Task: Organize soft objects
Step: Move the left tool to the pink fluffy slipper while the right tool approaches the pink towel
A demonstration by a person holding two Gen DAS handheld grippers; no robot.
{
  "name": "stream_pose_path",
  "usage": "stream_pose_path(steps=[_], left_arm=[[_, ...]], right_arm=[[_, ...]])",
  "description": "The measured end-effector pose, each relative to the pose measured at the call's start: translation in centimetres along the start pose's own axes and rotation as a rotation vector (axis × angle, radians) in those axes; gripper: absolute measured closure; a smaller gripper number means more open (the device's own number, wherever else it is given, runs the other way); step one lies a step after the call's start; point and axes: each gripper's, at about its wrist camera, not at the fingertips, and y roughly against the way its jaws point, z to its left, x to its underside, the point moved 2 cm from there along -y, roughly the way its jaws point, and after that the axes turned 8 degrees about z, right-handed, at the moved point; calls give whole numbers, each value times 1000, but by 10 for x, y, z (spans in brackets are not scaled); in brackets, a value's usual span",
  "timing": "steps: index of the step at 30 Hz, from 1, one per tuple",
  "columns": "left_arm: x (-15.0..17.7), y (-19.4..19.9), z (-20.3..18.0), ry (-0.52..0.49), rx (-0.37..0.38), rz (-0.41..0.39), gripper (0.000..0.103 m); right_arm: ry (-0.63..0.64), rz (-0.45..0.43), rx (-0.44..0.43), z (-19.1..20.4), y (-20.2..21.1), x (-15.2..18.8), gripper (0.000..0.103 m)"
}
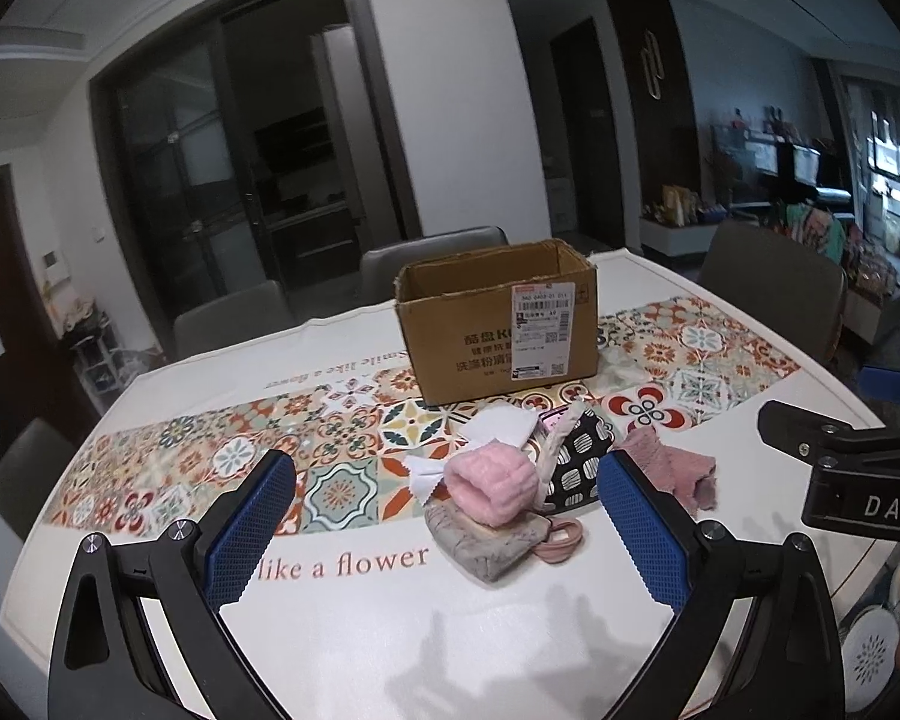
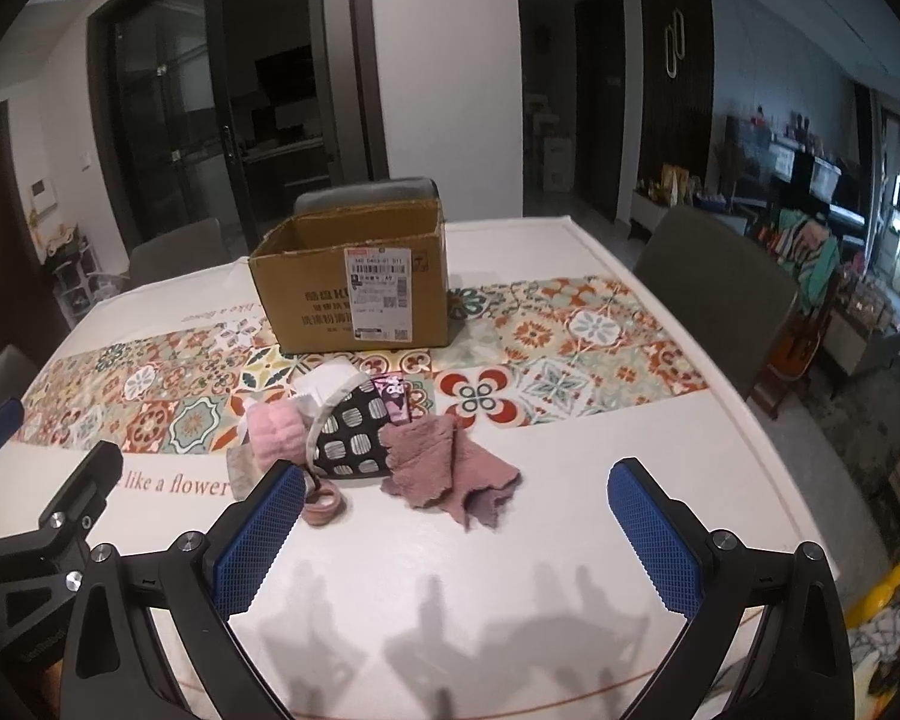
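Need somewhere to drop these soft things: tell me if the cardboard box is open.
Open: the cardboard box stands upright, top uncovered, inner walls visible.

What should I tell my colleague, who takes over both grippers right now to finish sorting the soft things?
Left gripper: open, empty, facing the pile.
Right gripper: open, empty, above the table.
Cardboard box: open at the top, upright behind the pile; its inside is not visible.
Pile in front of the box: fluffy pink roll on a grey pouch, patterned black-and-white pouch, mauve cloth, white cloths.
Done: nothing visibly.
Left: probably move everything into the box.
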Motion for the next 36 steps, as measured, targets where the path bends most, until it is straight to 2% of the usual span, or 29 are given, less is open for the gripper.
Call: stream_pose_path(steps=[6, 10, 15, 22, 27, 36], left_arm=[[-7, -35, 8, -43, 72, 45, 4], [-7, -53, 11, -67, 93, 69, 6], [-5, -79, 6, -67, 136, 145, 14], [-1, -107, -8, -29, 153, 234, 25], [3, -124, -16, 2, 147, 267, 31], [13, -154, -20, 72, 141, 331, 33]], right_arm=[[-57, 64, -1, 6, -31, -9, 1], [-82, 103, 1, 13, -50, -15, 1], [-83, 143, 1, 19, -67, -18, 1], [-47, 221, -30, 11, -102, -22, 1], [-28, 281, -73, 4, -129, -24, 3], [35, 363, -91, 0, -174, -23, 6]])
